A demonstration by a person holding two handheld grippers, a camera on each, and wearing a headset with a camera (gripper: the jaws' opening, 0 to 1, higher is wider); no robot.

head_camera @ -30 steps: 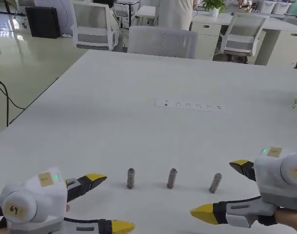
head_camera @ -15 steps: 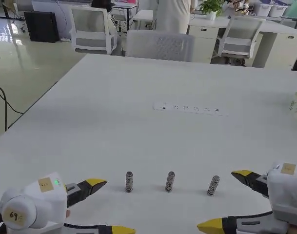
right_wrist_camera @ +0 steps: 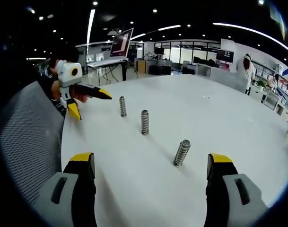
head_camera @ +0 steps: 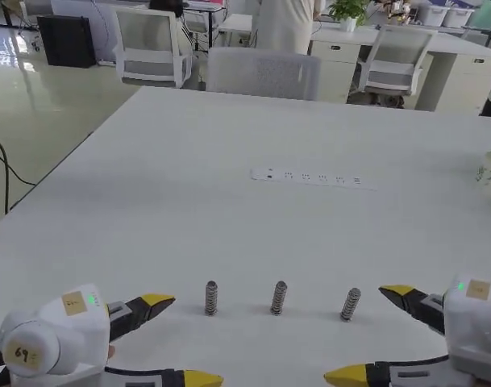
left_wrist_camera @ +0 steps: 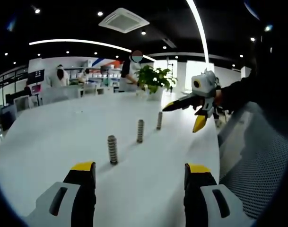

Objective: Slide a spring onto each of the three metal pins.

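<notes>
Table: white workbench (head_camera: 229, 210), broad and plain, taking up most of the head view.
Chairs: three office chairs beyond the far edge, one grey (head_camera: 265, 74) pushed up to the workbench, two white-framed ones (head_camera: 152, 44) (head_camera: 398, 60) further back.
Left gripper (head_camera: 181, 339): low at the near edge, left of the row of springs; yellow-tipped jaws spread wide with nothing between them. Its own view (left_wrist_camera: 139, 168) shows both tips apart over bare tabletop.
Right gripper (head_camera: 368, 333): low at the near edge, right of the row; jaws spread wide too, holding nothing. Own view (right_wrist_camera: 150, 158) agrees – the nearest spring stands beyond the gap and is not touched.
Facing: each gripper looks along the row toward the other, so the right gripper (left_wrist_camera: 181, 118) and the left gripper (right_wrist_camera: 91, 105) show at the far end of each other's view.
Power strip (head_camera: 309, 176): a flat white strip of sockets lying across mid-table, well apart from the springs.
Springs: three, counted – left spring (head_camera: 211, 297), middle spring (head_camera: 279, 297), right spring (head_camera: 351, 304).
Position: one evenly spaced row near the front edge, between the two grippers, none touching another.
Axis: long axis vertical, standing up off the tabletop; the right spring leans a little.
Pins: hidden inside the coils, cannot be made out.
</notes>
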